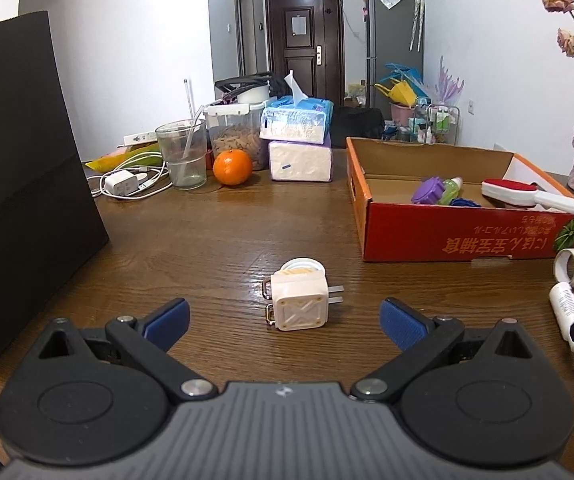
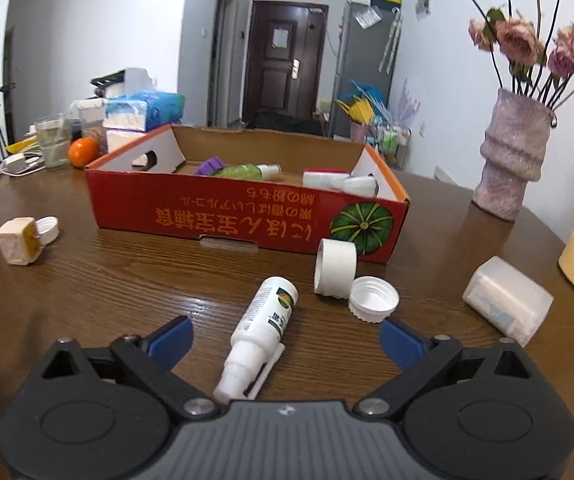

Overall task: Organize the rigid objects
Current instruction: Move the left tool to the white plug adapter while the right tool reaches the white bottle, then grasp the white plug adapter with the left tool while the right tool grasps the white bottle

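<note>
Blue-padded fingers [image 2: 169,340] of the right claw [image 2: 285,340] sit closest to the lens, spread wide, w/ a white spray bottle [image 2: 261,334] lying on the desk [image 2: 127,280] between them; pads not touching it. Nozzle end points back toward the claw body, base points away. Just beyond the right finger: a white screw cap [image 2: 373,298], open side up, touching a white tape roll [image 2: 335,266] that lies on its side. Further right, a clear plastic box [image 2: 507,300]. Straight ahead past the bottle, a red cardboard tray [image 2: 247,216] holds a purple piece, a green bottle & a white brush. Far left of this claw, a cream plug adapter [image 2: 17,242] w/ a white lid beside it.

Left claw [image 1: 285,322] is also spread wide, nothing pinched. That plug adapter [image 1: 297,300] lies just ahead of it, centred between the fingers, prongs pointing right, not touched. Red cardboard tray [image 1: 447,236] is ahead-right. Black bag [image 1: 19,160] stands to the left. Far ahead: an orange [image 1: 232,167], a glass w/ straw, tissue packs. Vase w/ dried roses [image 2: 513,152] stands ahead-right of the right claw.
</note>
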Available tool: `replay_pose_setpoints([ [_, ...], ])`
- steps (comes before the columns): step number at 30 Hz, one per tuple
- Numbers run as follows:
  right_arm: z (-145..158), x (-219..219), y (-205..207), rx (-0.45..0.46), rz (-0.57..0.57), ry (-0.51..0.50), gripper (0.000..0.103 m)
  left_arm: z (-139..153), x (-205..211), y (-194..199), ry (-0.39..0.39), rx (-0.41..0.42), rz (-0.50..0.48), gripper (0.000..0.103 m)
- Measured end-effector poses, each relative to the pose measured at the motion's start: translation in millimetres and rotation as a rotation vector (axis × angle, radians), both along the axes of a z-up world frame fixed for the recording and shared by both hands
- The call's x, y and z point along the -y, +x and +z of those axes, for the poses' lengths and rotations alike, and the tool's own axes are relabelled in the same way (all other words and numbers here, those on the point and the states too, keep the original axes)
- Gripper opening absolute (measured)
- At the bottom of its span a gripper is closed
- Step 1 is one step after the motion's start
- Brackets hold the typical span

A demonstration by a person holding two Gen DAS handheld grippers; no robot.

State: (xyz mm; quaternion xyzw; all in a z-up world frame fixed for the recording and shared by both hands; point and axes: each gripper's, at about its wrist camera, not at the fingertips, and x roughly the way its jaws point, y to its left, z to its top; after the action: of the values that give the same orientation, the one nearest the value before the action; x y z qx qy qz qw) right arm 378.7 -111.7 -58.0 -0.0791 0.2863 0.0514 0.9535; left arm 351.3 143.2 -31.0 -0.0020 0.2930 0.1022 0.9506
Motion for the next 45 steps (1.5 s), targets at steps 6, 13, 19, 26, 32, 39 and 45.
replay_pose_setpoints([
  [6,-14.2,-4.2,18.5,-0.050,-0.038,0.004,0.087,-6.4,-1.6,11.0,0.001,-0.023,0.004,0.103],
  [13,-20.9,-1.9,32.1,-0.074,-0.043,0.056,0.047,-10.7,-1.5,23.8,-0.005,-0.039,0.014,0.103],
  [19,-21.5,0.6,28.6,-0.049,-0.018,0.091,0.028,-17.0,-0.7,39.2,-0.010,-0.058,0.031,0.103],
  [26,-20.9,3.7,24.9,-0.011,-0.015,0.102,0.027,-34.8,-7.2,59.8,-0.028,-0.065,0.101,0.103],
  [32,-14.9,5.6,20.9,0.027,-0.009,0.117,0.027,-45.5,-7.7,68.6,-0.013,-0.053,0.117,0.103],
  [39,-13.8,4.2,19.0,0.041,-0.002,0.116,0.027,-48.9,-1.2,75.4,0.030,-0.031,0.131,0.103],
  [45,-13.4,3.9,17.5,0.049,-0.006,0.115,0.027,-51.9,1.9,79.3,0.042,-0.032,0.132,0.103],
])
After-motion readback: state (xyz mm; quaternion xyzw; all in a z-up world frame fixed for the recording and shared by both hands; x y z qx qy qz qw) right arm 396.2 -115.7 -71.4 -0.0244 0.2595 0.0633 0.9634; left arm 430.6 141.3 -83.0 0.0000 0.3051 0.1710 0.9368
